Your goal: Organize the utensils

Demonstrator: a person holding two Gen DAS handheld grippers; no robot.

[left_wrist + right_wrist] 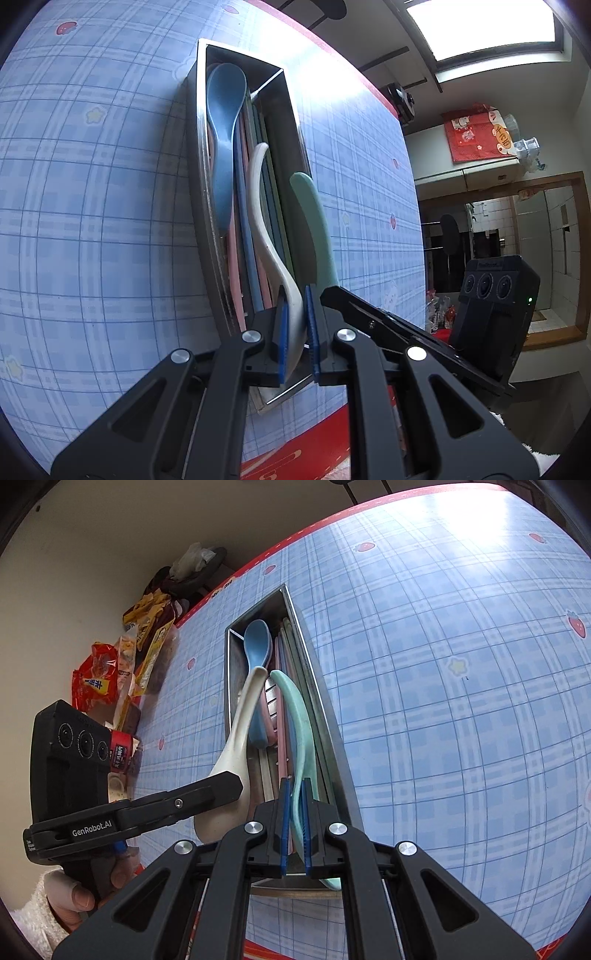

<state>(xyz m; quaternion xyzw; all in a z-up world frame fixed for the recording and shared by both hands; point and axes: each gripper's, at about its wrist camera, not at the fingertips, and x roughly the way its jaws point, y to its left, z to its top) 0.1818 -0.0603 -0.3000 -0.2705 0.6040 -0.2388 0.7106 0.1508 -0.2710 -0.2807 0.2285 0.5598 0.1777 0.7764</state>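
Both grippers hold spoons over the metal tray, mid-frame.
Left gripper (295, 332) nearly closed on white spoon (264, 229) bowl; right gripper (294, 823) likewise pinches green spoon (299, 716). Handles point into tray (201, 184), likely to lay them lengthwise beside blue spoon (223, 122) and chopsticks (243, 258).

The left wrist camera looks along its left gripper (296, 325) down onto the metal tray (199, 155), close above; the right wrist camera does likewise from beside it (each sees the other); both share the table (461, 646).
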